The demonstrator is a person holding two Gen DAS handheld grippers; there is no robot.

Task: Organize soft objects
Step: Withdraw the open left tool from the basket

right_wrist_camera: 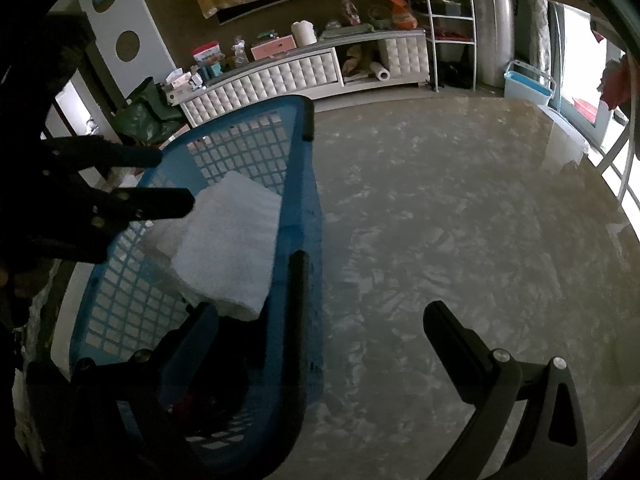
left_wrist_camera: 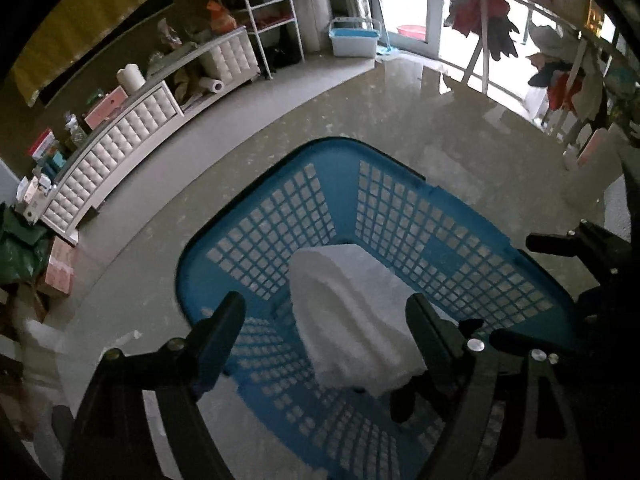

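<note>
A blue lattice laundry basket (left_wrist_camera: pixel 400 184) stands on the marble table. A folded white towel (left_wrist_camera: pixel 352 320) lies inside it and also shows in the right wrist view (right_wrist_camera: pixel 228 240). My left gripper (left_wrist_camera: pixel 324 316) is open above the basket, its fingers on either side of the towel without gripping it. My right gripper (right_wrist_camera: pixel 320 320) is open and empty, straddling the basket's right rim (right_wrist_camera: pixel 298 168), with one finger inside the basket and one over the table. The left gripper shows in the right wrist view (right_wrist_camera: pixel 168 180) at the left.
A grey marble table (right_wrist_camera: pixel 460 220) stretches to the right of the basket. Beyond it stand a white tufted cabinet (right_wrist_camera: pixel 296 74) with clutter on top, a white wire shelf (right_wrist_camera: pixel 452 24), a small blue-and-white tub (left_wrist_camera: pixel 354 38) and a drying rack with clothes (left_wrist_camera: pixel 492 24).
</note>
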